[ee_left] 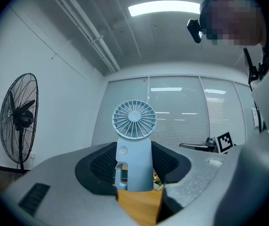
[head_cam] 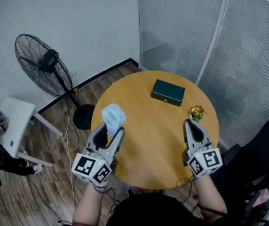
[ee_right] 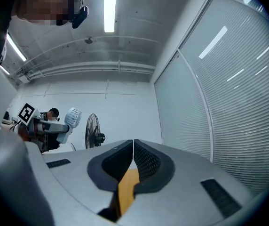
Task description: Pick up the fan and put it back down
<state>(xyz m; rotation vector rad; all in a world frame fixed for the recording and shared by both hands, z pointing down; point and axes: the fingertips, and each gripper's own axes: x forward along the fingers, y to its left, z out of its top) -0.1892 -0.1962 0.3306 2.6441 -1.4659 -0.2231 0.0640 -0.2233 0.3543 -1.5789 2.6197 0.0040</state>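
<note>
A small light-blue hand fan stands upright between the jaws of my left gripper, over the left side of the round wooden table. In the left gripper view the fan fills the gap and both dark pads lie against its body, so my left gripper is shut on it. Whether the fan's base touches the table I cannot tell. My right gripper rests level over the table's right side. Its jaws are shut with nothing between them. The fan also shows far left in the right gripper view.
A dark green box lies at the far side of the table, and a small potted plant stands just beyond my right gripper. A tall black pedestal fan and a white side table stand on the floor to the left. Glass walls with blinds close the right.
</note>
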